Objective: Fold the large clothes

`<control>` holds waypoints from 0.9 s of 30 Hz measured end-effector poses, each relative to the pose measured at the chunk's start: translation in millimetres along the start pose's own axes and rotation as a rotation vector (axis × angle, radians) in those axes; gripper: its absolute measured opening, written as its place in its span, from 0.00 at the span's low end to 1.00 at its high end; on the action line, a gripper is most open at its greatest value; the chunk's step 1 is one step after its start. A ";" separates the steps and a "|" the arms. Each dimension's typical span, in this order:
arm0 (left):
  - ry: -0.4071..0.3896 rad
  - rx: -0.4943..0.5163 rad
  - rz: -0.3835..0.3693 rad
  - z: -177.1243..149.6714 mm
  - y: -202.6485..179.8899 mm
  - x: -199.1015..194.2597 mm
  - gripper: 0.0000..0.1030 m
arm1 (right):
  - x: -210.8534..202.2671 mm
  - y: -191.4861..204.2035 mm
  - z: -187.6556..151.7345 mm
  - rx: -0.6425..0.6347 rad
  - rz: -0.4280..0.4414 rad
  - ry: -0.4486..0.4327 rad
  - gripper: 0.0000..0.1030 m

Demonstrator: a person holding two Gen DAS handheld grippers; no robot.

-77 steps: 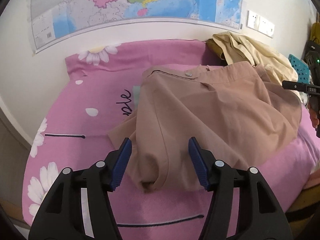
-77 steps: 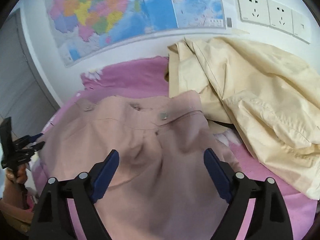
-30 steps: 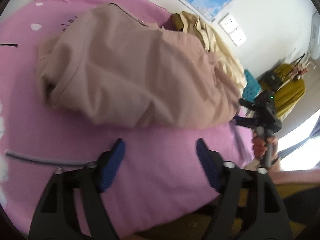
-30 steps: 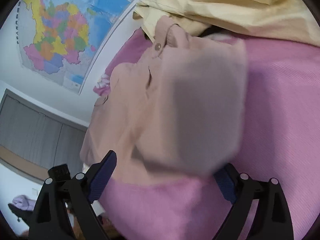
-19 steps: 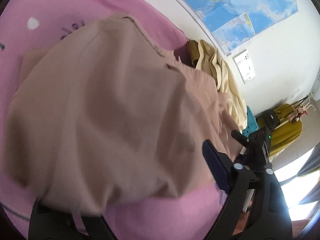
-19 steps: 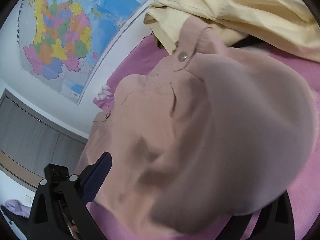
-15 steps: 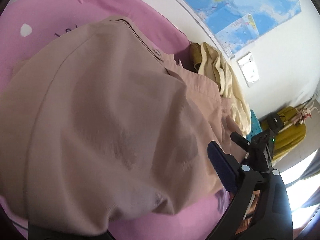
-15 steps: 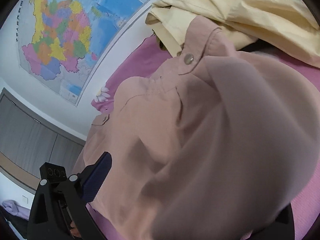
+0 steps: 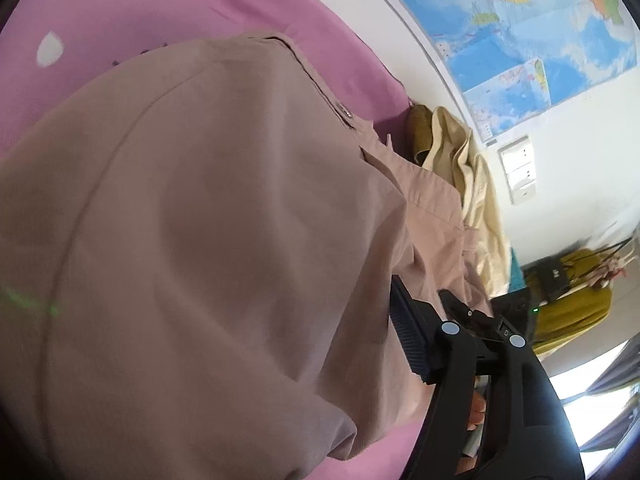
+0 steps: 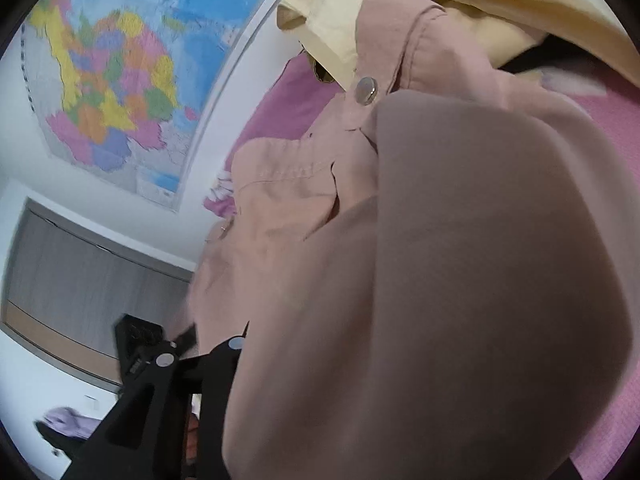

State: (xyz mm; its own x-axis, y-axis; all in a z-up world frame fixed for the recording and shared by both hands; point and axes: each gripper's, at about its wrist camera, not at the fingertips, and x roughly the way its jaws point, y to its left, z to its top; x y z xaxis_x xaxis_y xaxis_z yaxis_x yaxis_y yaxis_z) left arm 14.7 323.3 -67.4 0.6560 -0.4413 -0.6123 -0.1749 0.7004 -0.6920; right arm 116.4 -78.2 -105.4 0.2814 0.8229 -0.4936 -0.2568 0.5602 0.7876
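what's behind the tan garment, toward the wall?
Behind the tan garment lies a crumpled cream garment on the pink bedsheet, below the wall map. An olive patch shows beside it. How far the cream garment runs under the tan one is covered.

The big shirt (image 9: 208, 240) is lying on the bed (image 9: 120, 20). Another shirt (image 9: 476, 184) is lying behind it, by the wall under the map (image 9: 540, 28).

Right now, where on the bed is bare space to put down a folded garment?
Bare pink daisy-print bedsheet lies past the tan button-front garment, toward the wall map. A narrow strip shows at the near edge. It is crowded where the cream cloth pile meets the tan garment.
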 end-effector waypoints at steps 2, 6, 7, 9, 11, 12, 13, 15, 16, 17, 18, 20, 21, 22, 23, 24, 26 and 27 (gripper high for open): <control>0.017 -0.006 0.016 2.7 1.0 4.8 0.36 | -0.9 1.8 -0.2 -0.016 -0.001 -0.004 0.20; 0.028 -0.028 -0.035 11.3 -0.4 -4.9 0.18 | -10.2 27.0 3.2 -0.062 0.024 -0.025 0.15; 0.016 -0.005 -0.041 14.8 -6.2 -11.5 0.16 | -12.0 37.3 4.7 -0.091 0.023 -0.027 0.15; -0.007 0.035 -0.055 23.3 -17.4 -25.0 0.16 | -16.7 66.8 9.8 -0.168 0.040 -0.038 0.14; -0.040 0.070 -0.063 34.9 -28.0 -37.9 0.15 | -17.9 98.2 19.4 -0.240 0.058 -0.052 0.14; -0.061 0.088 -0.057 43.6 -32.2 -46.2 0.15 | -16.1 111.5 25.6 -0.265 0.071 -0.055 0.14; -0.076 0.100 -0.047 50.9 -35.1 -51.6 0.15 | -12.7 127.2 33.8 -0.299 0.082 -0.052 0.13; -0.120 0.122 -0.017 75.5 -39.9 -69.3 0.15 | -4.4 154.6 51.2 -0.350 0.089 -0.063 0.13; -0.151 0.134 0.005 90.7 -41.7 -80.9 0.15 | 0.8 166.9 61.3 -0.368 0.102 -0.061 0.13; -0.175 0.139 0.021 100.3 -42.7 -88.2 0.15 | 6.5 179.1 70.6 -0.384 0.116 -0.065 0.13; -0.214 0.145 0.047 113.6 -43.8 -100.2 0.15 | 16.6 197.0 84.8 -0.402 0.137 -0.072 0.13; -0.277 0.176 0.085 135.4 -46.3 -121.6 0.15 | 34.9 225.7 105.5 -0.431 0.170 -0.081 0.12; -0.316 0.186 0.108 147.9 -47.7 -133.6 0.15 | 43.1 238.3 114.2 -0.440 0.189 -0.089 0.12; -0.343 0.192 0.120 156.6 -49.4 -141.0 0.15 | 53.4 252.7 123.2 -0.450 0.213 -0.093 0.12; -0.381 0.201 0.139 169.8 -49.4 -152.6 0.15 | 61.5 264.0 128.9 -0.462 0.233 -0.095 0.12; -0.419 0.199 0.156 180.5 -48.3 -162.9 0.15 | 75.7 281.7 137.8 -0.480 0.265 -0.104 0.12; -0.486 0.197 0.175 201.1 -41.8 -180.6 0.15 | 91.6 301.3 144.7 -0.503 0.301 -0.107 0.12; -0.520 0.194 0.185 209.8 -36.8 -188.4 0.15 | 103.9 313.7 147.3 -0.533 0.315 -0.123 0.12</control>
State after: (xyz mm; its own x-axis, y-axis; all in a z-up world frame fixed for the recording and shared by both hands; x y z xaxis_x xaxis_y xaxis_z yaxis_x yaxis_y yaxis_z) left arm 51.6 498.3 153.7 0.9102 -0.0029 -0.4142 -0.2154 0.8508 -0.4793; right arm 201.3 169.0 144.8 0.2136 0.9568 -0.1972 -0.7609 0.2895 0.5808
